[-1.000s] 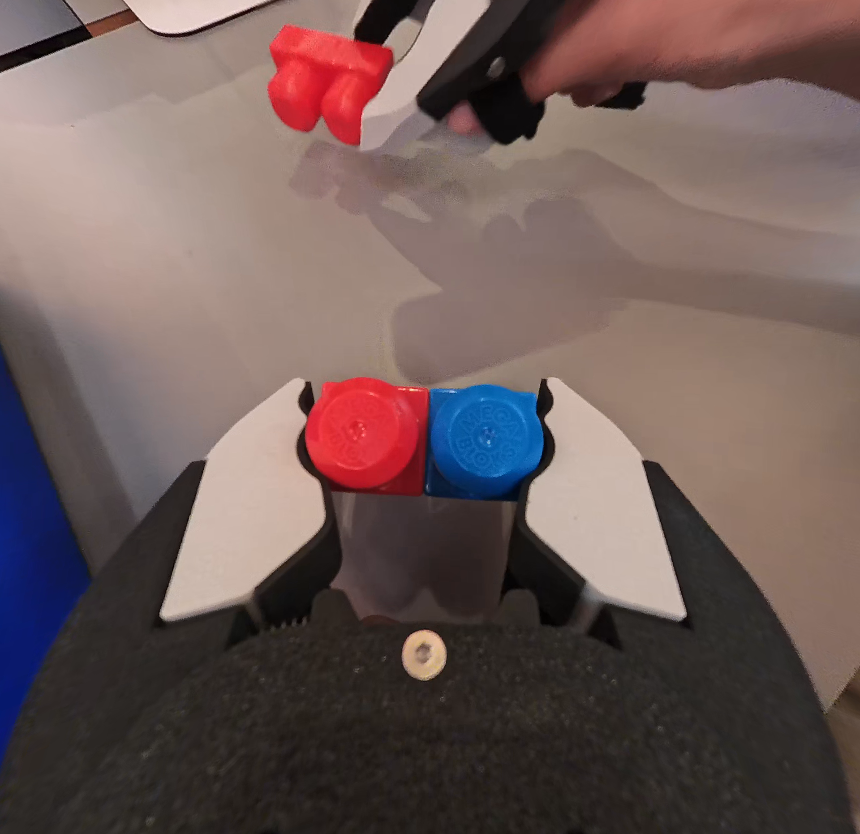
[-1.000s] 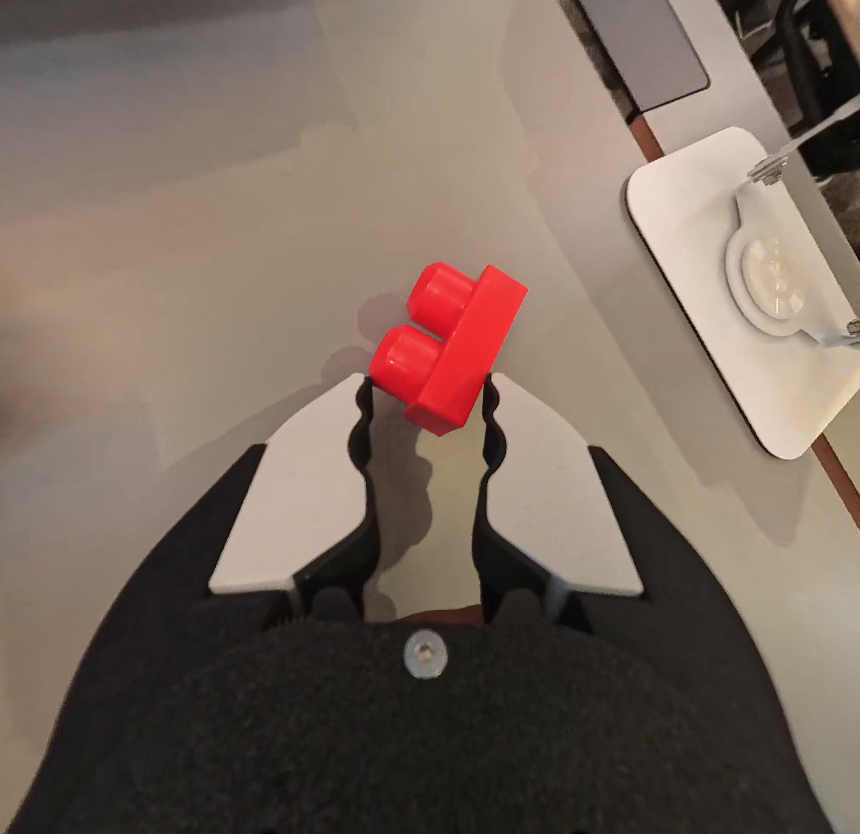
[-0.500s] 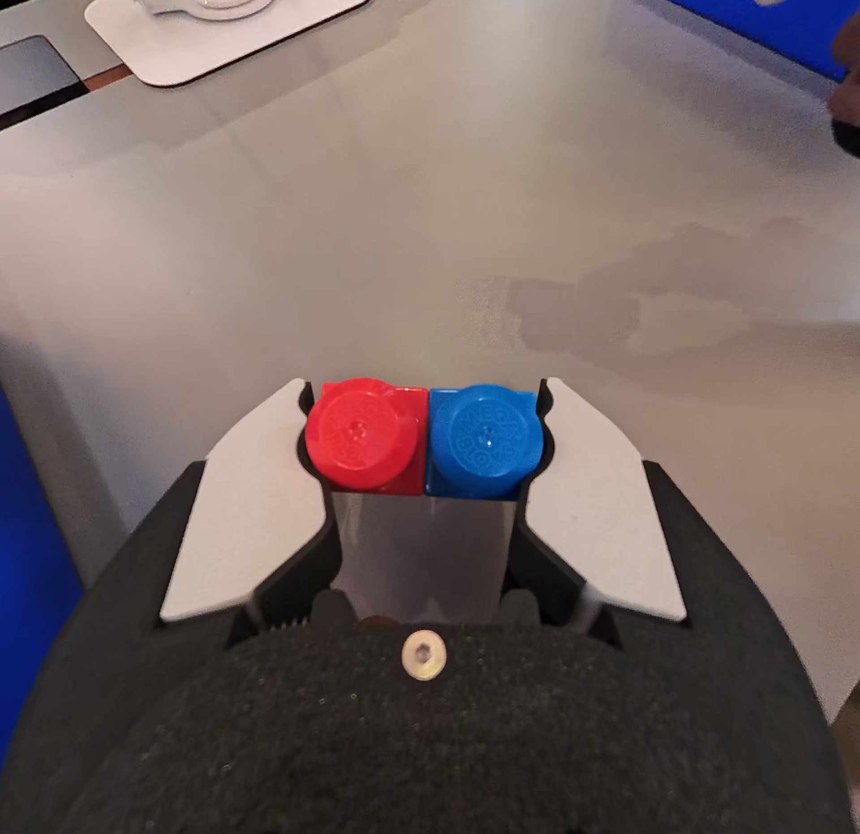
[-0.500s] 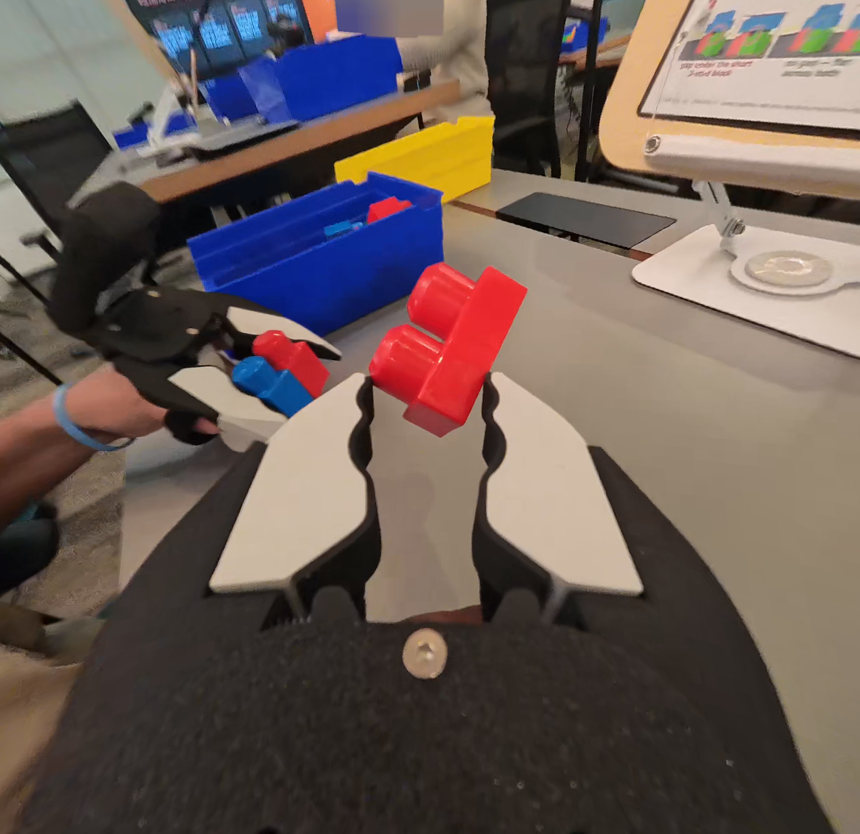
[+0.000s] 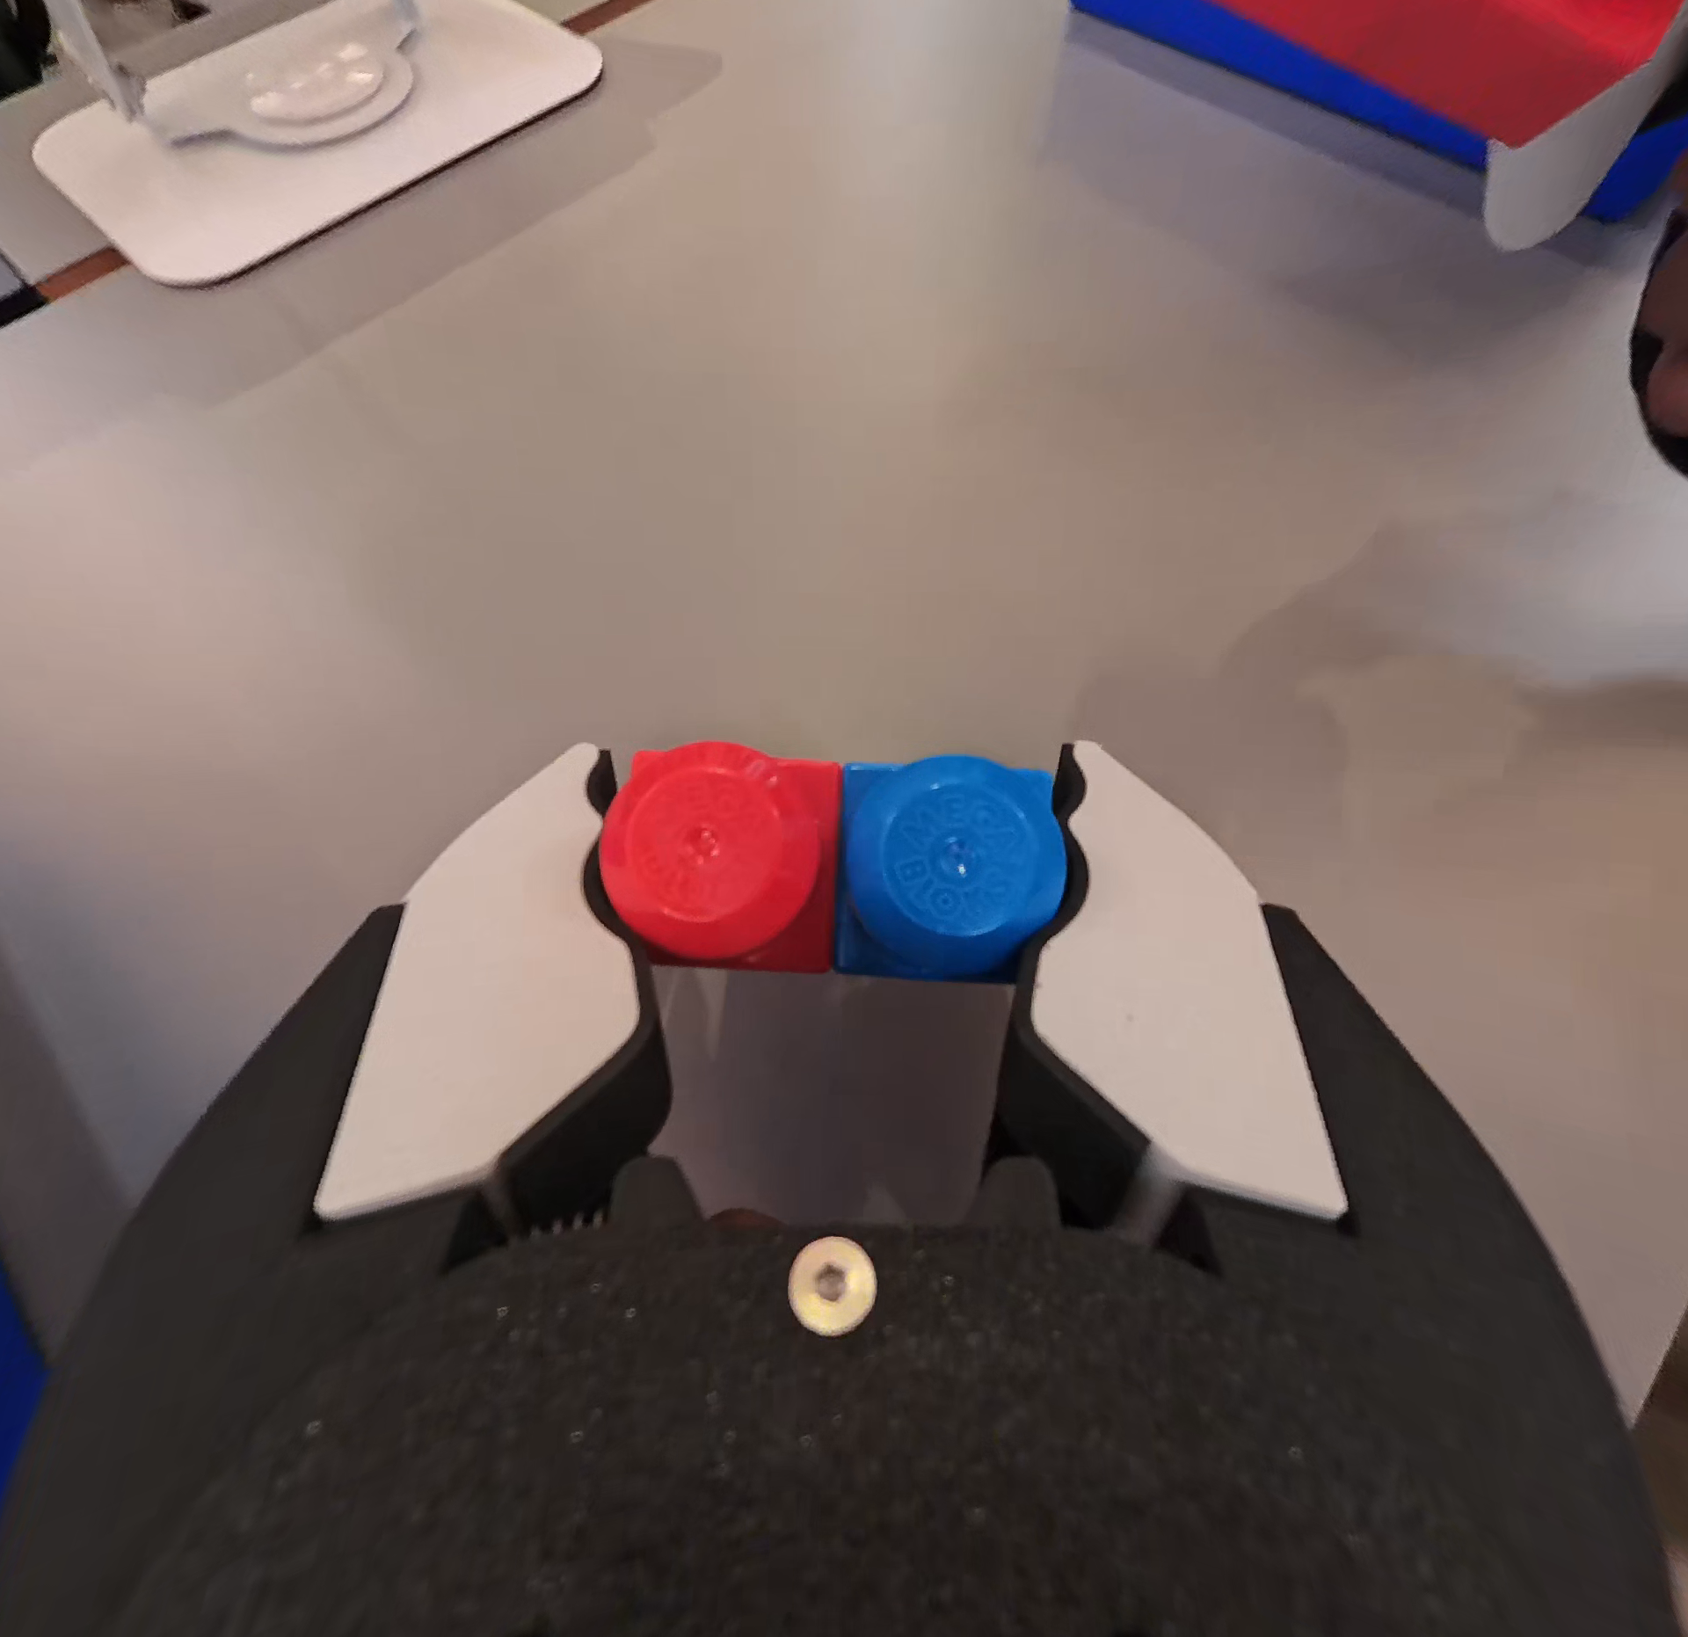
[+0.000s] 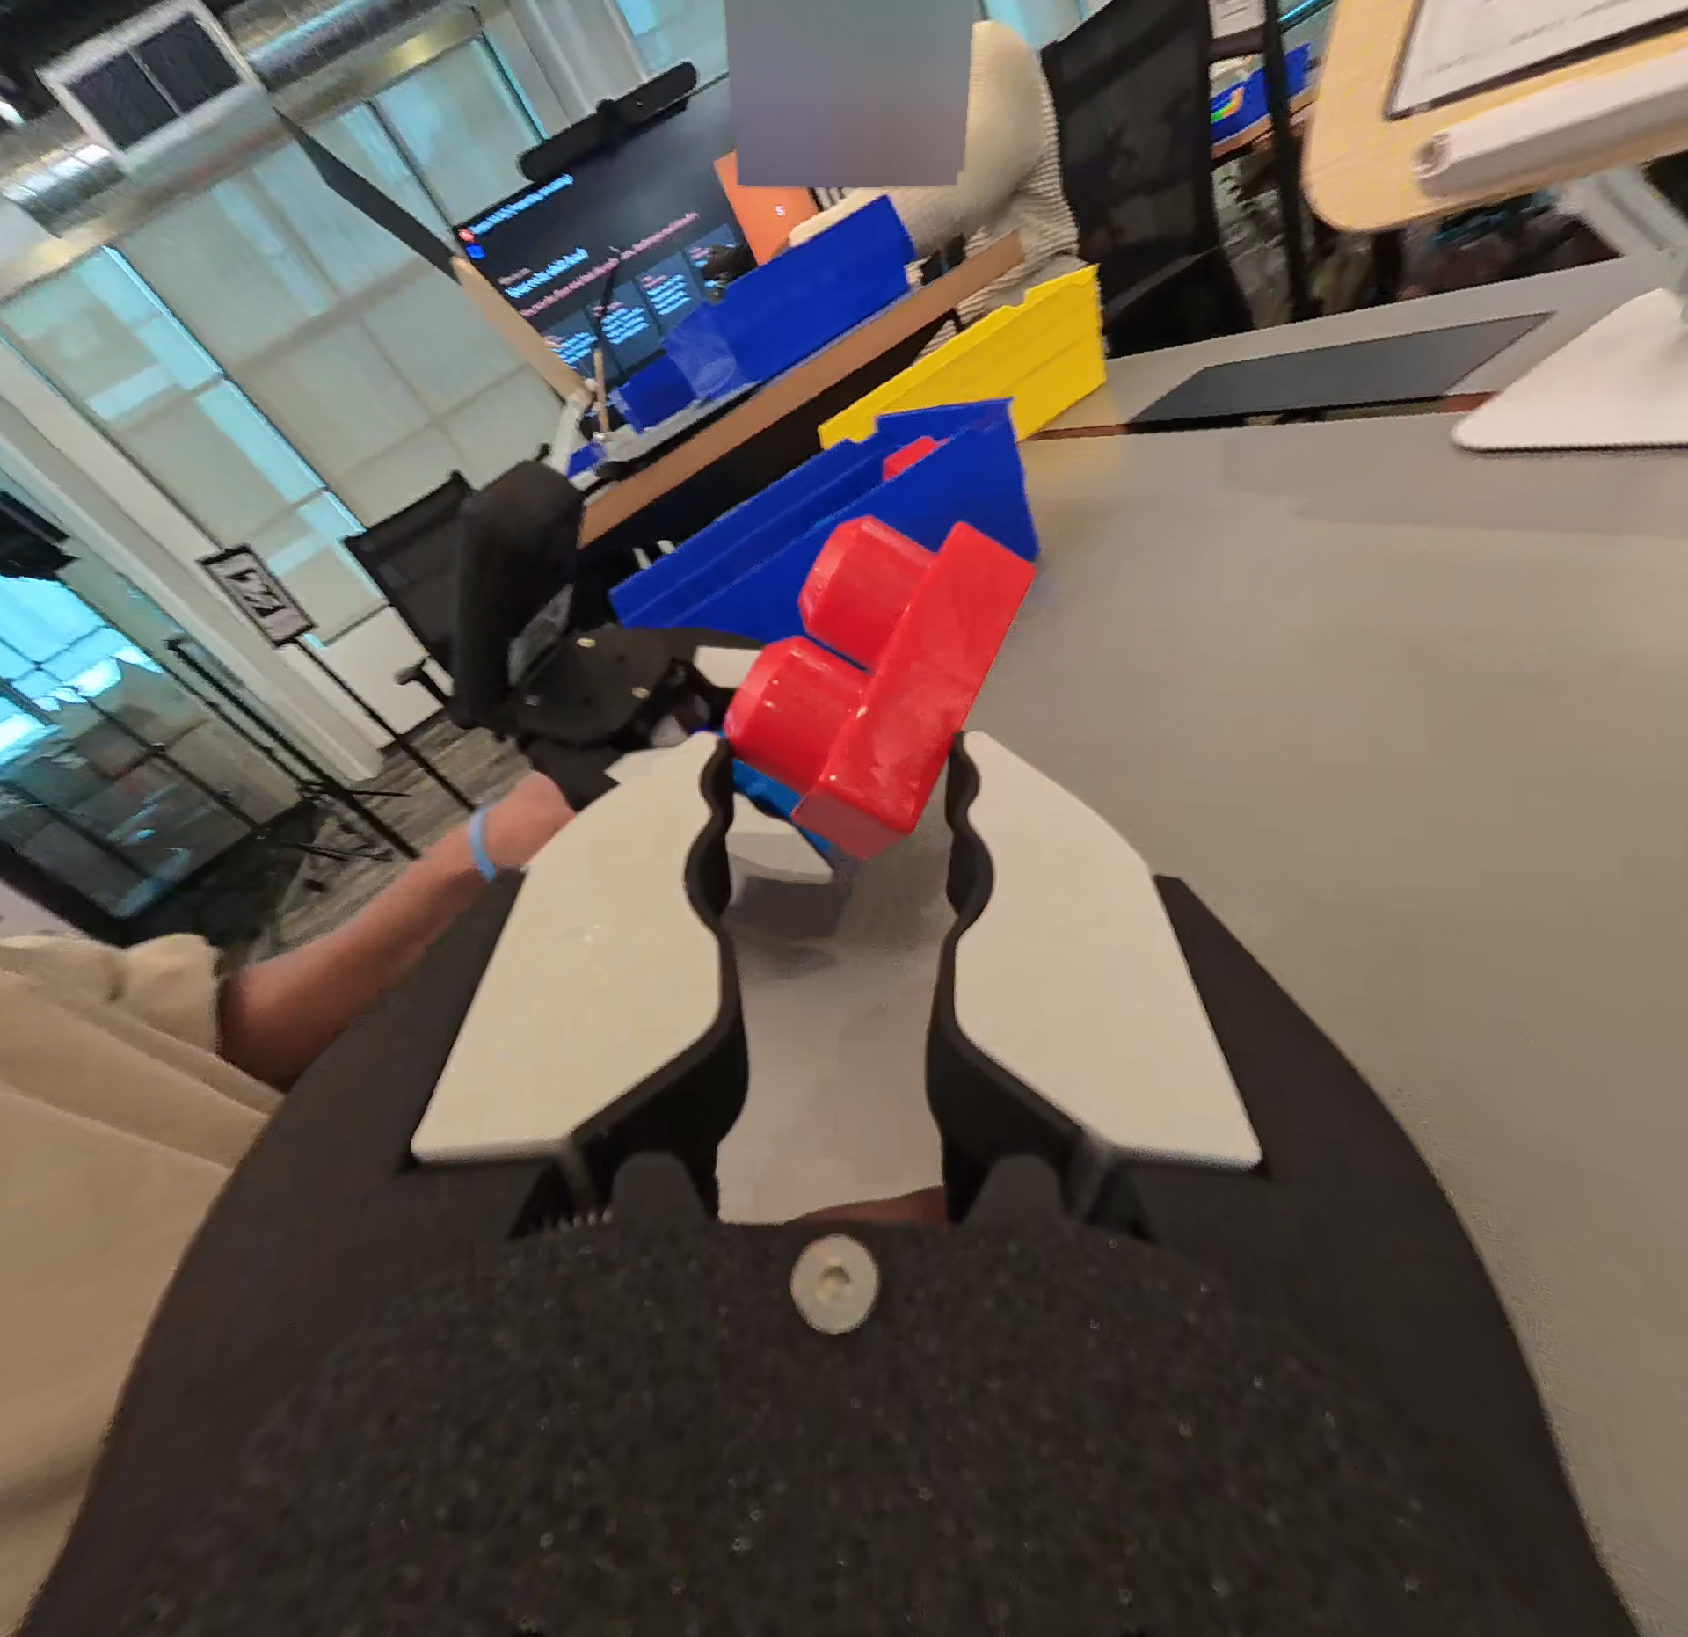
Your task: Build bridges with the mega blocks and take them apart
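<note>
Grey tabletop (image 5: 822, 387) is filling both views, its far edge carrying most of the furniture. Blue bin (image 6: 822, 534) is sitting toward the far left edge of the table in the right wrist view, with a red piece (image 6: 907, 454) showing inside it and a yellow bin (image 6: 1005, 369) standing just behind it. White stand base (image 5: 301, 123) is resting at the table's far edge in the left wrist view.

Left gripper (image 5: 833, 849) is clamping two single-stud blocks side by side above the tabletop, its jaws spread fairly wide: a red single block (image 5: 712, 853) is pressing against the left finger and a blue single block (image 5: 950, 862) against the right finger, the two touching each other, studs facing the camera.

Right gripper (image 6: 836, 803) is pinching a red two-stud block (image 6: 886, 680) at a narrow opening, the block tilting with its studs pointing up and to the left, held in the air near the left gripper and just in front of the blue bin.
</note>
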{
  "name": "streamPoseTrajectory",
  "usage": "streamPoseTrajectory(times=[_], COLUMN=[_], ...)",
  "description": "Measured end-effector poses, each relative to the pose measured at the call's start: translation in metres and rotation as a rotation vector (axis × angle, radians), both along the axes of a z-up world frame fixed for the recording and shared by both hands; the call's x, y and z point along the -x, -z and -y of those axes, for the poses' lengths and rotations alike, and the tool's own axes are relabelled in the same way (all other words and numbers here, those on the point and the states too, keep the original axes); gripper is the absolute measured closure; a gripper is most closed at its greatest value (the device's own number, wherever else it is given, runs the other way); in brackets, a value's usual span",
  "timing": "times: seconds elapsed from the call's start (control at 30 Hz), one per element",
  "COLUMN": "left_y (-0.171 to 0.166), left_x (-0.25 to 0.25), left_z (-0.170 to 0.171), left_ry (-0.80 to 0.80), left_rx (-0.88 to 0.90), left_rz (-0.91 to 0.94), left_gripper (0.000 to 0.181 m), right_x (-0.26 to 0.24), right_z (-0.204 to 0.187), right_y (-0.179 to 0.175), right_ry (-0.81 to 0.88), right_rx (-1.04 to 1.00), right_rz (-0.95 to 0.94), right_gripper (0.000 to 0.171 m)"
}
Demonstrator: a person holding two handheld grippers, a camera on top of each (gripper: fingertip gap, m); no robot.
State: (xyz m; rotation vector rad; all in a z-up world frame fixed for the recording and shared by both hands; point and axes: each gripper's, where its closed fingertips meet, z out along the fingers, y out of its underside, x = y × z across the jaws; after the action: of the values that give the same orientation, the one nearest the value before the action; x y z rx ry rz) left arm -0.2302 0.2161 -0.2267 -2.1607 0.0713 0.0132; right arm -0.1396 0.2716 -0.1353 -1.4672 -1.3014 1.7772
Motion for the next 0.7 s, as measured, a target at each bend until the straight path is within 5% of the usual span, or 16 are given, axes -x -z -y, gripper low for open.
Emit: streamPoseTrajectory(times=[0.27,0.7], left_y=[-0.017,-0.026], left_x=[-0.016,-0.012], left_z=[-0.021,-0.026], left_ry=[0.063,0.034], left_rx=[-0.071,-0.108], left_rz=[-0.043,-0.115], left_gripper=[0.092,0.092], right_x=[0.039,0.051], right_z=[0.063,0.093], right_y=[-0.017,-0.005], right_ry=[-0.245,-0.299], right_rx=[0.150,0.061], right_rz=[0.043,0.141], right_gripper=[0.127,0.126])
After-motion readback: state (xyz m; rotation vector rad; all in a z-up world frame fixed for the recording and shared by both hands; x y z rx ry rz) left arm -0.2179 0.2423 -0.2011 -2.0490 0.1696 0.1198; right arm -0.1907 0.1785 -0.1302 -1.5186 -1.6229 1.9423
